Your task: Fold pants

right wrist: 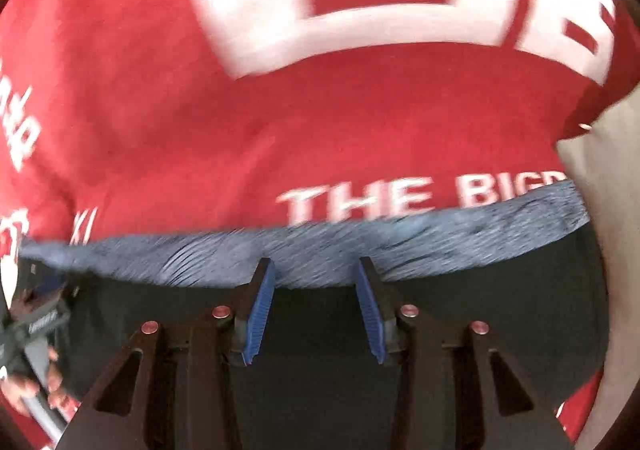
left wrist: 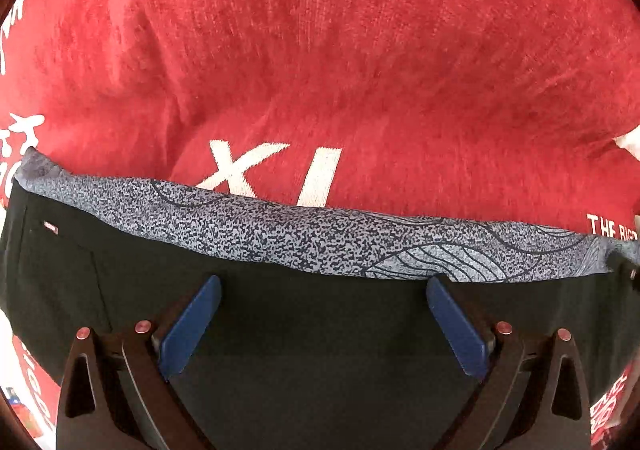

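A: Where are the pants (left wrist: 304,330)?
B: Spread on the red blanket (left wrist: 320,70), their grey patterned band (left wrist: 304,234) along the far edge.
A: And the tools?
B: Left tool (left wrist: 323,286) is spread wide over the black cloth; right tool (right wrist: 316,270) is narrower, still parted, gripping nothing.

Matt black cloth pants (left wrist: 320,330) with speckled grey lining, fuzzy red blanket (left wrist: 320,70), possibly ribbed blue tool pads (right wrist: 260,314)
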